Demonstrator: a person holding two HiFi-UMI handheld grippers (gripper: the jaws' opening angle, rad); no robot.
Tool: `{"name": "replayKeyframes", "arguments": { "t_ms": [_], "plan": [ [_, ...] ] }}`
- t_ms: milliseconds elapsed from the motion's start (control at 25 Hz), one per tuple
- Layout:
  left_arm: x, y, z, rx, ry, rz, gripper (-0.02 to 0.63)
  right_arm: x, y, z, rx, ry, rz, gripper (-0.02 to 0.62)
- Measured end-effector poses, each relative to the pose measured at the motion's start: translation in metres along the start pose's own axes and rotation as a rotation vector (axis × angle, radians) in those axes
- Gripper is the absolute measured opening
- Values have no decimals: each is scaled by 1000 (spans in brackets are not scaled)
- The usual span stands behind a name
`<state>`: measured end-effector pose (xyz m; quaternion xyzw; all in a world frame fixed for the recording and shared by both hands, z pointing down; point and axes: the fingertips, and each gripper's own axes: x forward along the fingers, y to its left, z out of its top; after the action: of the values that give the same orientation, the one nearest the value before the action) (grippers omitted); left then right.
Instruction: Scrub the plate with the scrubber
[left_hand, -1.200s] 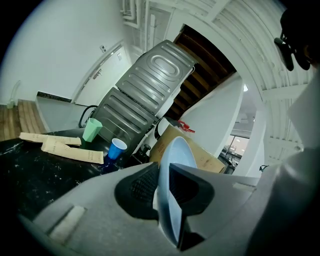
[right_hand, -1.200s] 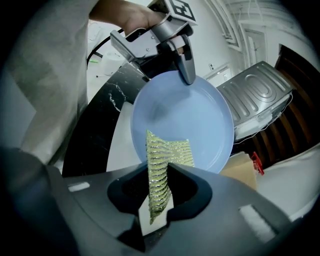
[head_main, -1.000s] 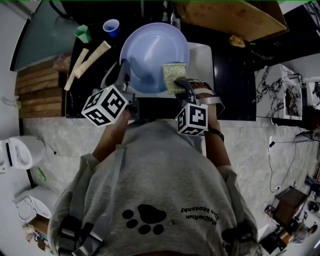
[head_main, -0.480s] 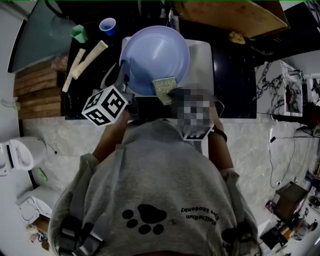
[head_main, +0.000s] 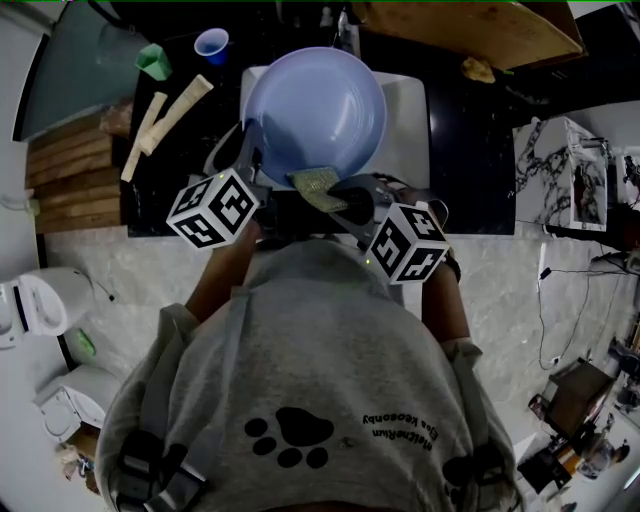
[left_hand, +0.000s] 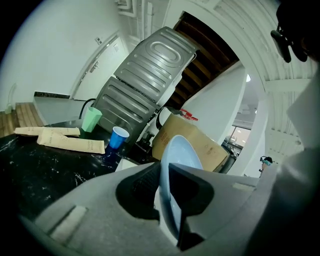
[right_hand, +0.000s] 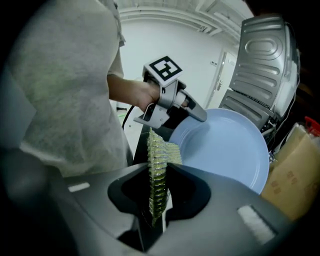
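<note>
Two claws, both gripping: the left claw has just tightened on the plate, upper centre, by its left rim; the right claw pinches the scrubber (held edge-on) at its lower rim.

- The pale blue round plate looked smooth, with a soft sheen like plastic.
- The yellow-green mesh scrubber was coarse, woven and faintly glittery.
- The black counter, at eight o'clock of the plate, was polished, speckled stone.
- The tan board, at two o'clock, showed wood grain.
- The grey sweatshirt was matt cloth.
- The grey ribbed panel looked like dull metal.
</note>
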<state>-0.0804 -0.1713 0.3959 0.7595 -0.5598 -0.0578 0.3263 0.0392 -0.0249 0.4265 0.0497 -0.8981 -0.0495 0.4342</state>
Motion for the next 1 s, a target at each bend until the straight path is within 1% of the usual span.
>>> {"name": "replayKeyframes", "arguments": {
  "t_ms": [160, 480, 600, 760, 880, 1000],
  "plan": [
    [4, 5, -10, 1, 40, -1, 32, -12, -14, 5, 43, -66, -57, 77],
    [13, 17, -42, -20, 148, 5, 31, -18, -41, -13, 110, -67, -155, 77],
    [17, 25, -55, -32, 192, 19, 31, -13, -46, -21, 129, -54, -166, 77],
    [27, 34, -66, -24, 241, 34, 31, -7, -51, -28, 139, -39, -159, 77],
    [38, 38, -74, -43, 265, 34, 31, -5, -56, -34, 156, -38, -158, 75],
    [50, 42, -80, -55, 287, 33, 31, -3, -66, -36, 169, -45, -176, 75]
  ]
}}
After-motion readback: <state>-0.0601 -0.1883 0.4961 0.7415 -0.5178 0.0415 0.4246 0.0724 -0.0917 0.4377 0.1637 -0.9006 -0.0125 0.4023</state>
